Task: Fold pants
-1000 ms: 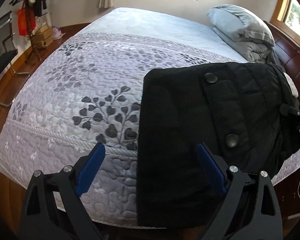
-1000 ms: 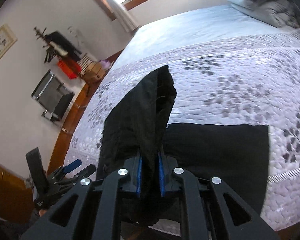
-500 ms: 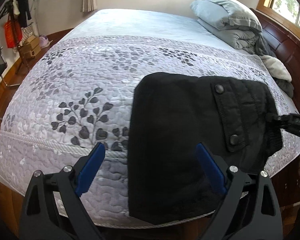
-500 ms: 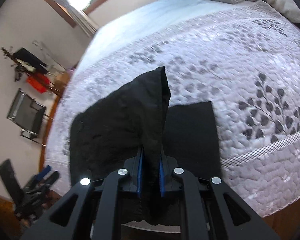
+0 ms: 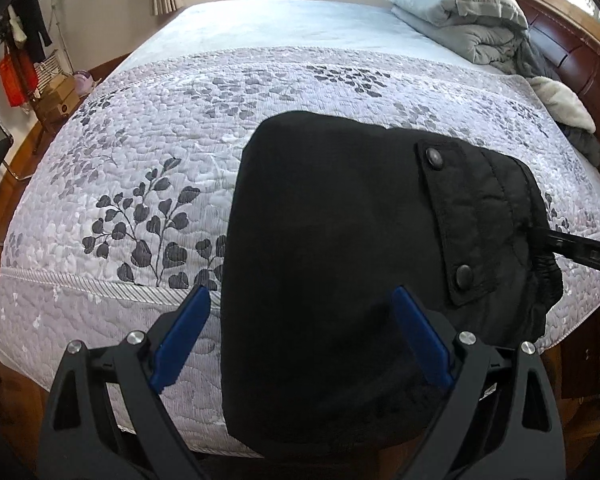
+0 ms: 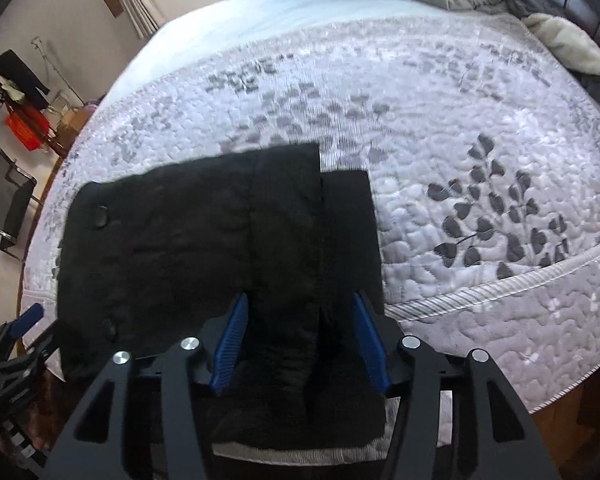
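The black pants lie folded flat near the front edge of the bed, a snap pocket flap on top. My left gripper is open, its blue pads either side of the pants' near end, holding nothing. My right gripper is open just above the pants, its jaws apart with cloth lying between them. The right gripper's black finger shows at the pants' right edge in the left wrist view. The left gripper shows at the lower left of the right wrist view.
The bed has a grey quilt with a leaf print. Pillows and a folded duvet sit at the head. A wooden bed frame runs along the right. A chair and a clothes rack stand by the wall.
My right gripper has lowered the raised fold of the pants onto the bed and opened. The pants now lie flat. My left gripper stayed open and shifted slightly.
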A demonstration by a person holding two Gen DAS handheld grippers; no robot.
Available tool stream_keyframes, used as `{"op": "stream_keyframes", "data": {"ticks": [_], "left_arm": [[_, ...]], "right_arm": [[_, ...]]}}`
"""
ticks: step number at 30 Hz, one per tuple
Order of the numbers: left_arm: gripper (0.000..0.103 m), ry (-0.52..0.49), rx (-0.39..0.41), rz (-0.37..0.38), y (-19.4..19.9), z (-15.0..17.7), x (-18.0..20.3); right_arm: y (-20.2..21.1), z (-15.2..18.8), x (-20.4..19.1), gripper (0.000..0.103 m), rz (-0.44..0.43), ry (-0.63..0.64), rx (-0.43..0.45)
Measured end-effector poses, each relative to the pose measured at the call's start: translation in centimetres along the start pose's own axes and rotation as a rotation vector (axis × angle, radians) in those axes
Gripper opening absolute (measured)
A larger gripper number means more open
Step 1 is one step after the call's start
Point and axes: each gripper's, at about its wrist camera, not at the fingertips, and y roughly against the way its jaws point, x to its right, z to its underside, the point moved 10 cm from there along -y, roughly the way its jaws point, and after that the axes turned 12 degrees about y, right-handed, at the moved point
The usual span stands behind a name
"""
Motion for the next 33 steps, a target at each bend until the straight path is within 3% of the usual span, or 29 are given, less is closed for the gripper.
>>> {"op": "stream_keyframes", "data": {"ticks": [2,7,10,13,20,27,29,33], "left_arm": [[0.092,0.01,0.011,-0.001,0.4,-0.2,-0.1],[0.092,0.015,0.011,0.022,1.0,-0.2,0.7],[0.092,0.0,0.011,0.016,1.0,0.1,1.0],[0.092,-0.011,0.003,0.004,0.7,0.5,1.0],[0.092,0.01,-0.019,-0.013,0.0,0.9,-0.2],[0.092,0.05,0.001,-0.004,0.7,0.0,-1.1],[0.092,0.05,-0.008,0.02,0.9,0.1,-0.7],[0.092,0.036,-0.009,0.084,1.6,0.1,0.8]], "right_arm": [[1.7,-0.2,-0.5,0.054,0.029,0.048,0.035],[4.2,-0.6,-3.7,0.054,-0.047,0.137,0.103],[3.2,-0.1,-5.2,0.052,-0.083,0.169,0.072],[0.8,1.4,-5.1,0.051,-0.037,0.194,-0.006],[-2.1,3.1,-3.2,0.048,-0.052,0.126,-0.052],[0.9,0.6,-5.1,0.051,-0.058,0.147,0.014],[0.7,-0.5,-6.7,0.051,-0.092,0.172,0.019],[-0.7,-2.0,-8.0,0.051,-0.078,0.204,0.009]]}}
